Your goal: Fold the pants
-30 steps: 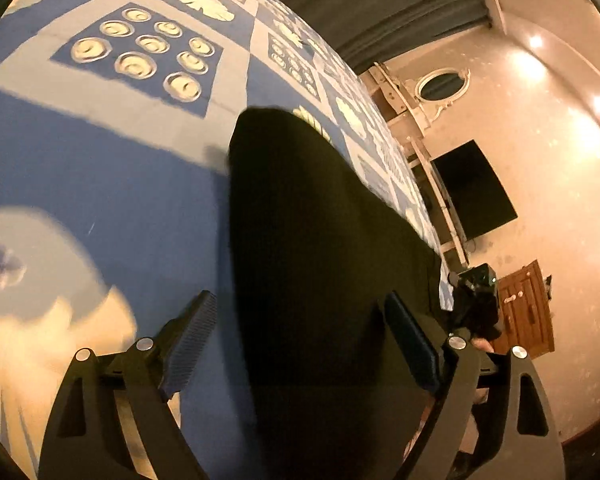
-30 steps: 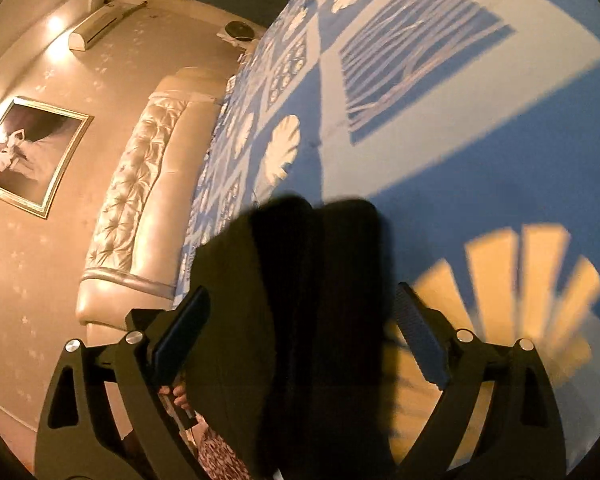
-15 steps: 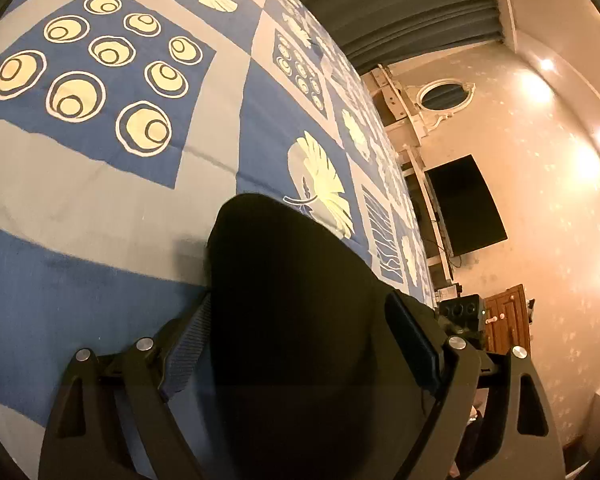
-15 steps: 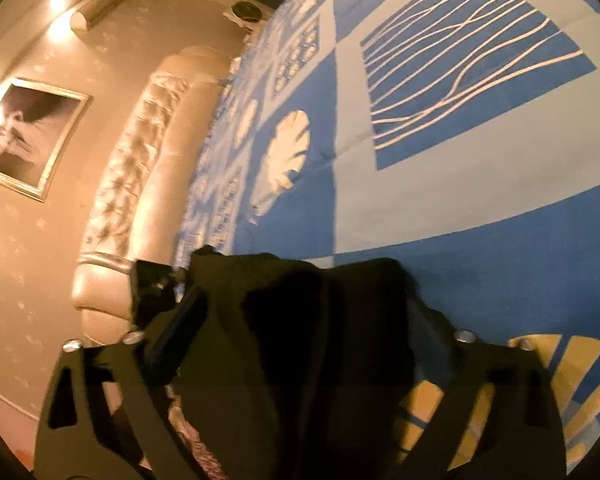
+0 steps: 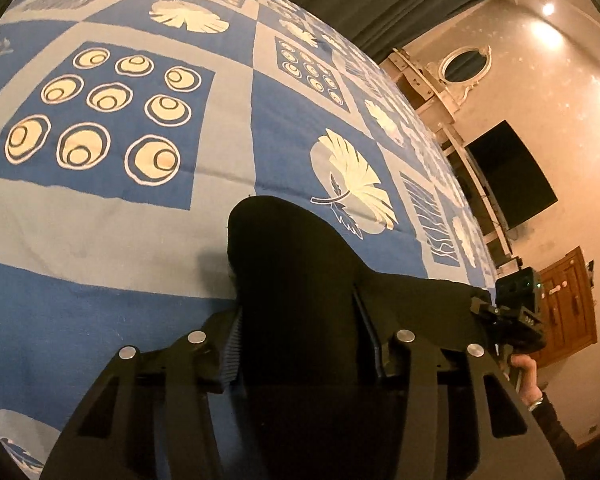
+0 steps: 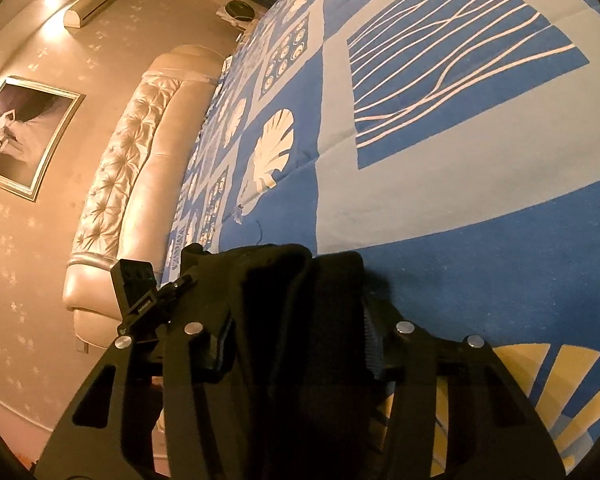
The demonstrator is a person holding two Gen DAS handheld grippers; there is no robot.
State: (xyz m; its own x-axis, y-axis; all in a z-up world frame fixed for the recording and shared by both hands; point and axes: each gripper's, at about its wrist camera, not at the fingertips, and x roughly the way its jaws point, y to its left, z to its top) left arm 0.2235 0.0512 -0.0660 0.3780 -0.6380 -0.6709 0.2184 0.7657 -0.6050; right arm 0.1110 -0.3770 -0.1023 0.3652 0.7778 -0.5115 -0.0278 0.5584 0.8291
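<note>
Dim, warm amber light comes from ceiling spotlights (image 5: 547, 9) glaring on the wall above the bed (image 5: 100, 220). Fisheye bending curves every edge; the black pants (image 5: 300, 280) lose all detail.

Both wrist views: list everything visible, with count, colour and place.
pants: one, black, on the bedspread, between both grippers' jaws
bedspread: one, blue and grey with cream patterns, covering the bed
headboard: one, cream, tufted, along the wall
framed picture: one, gilt frame, on the wall
screen: one, black, wall-mounted
door: one, brown wood
left gripper: one, black, jaws closing on pants
right gripper: one, black, jaws closing on pants
hand: one, behind the right gripper
</note>
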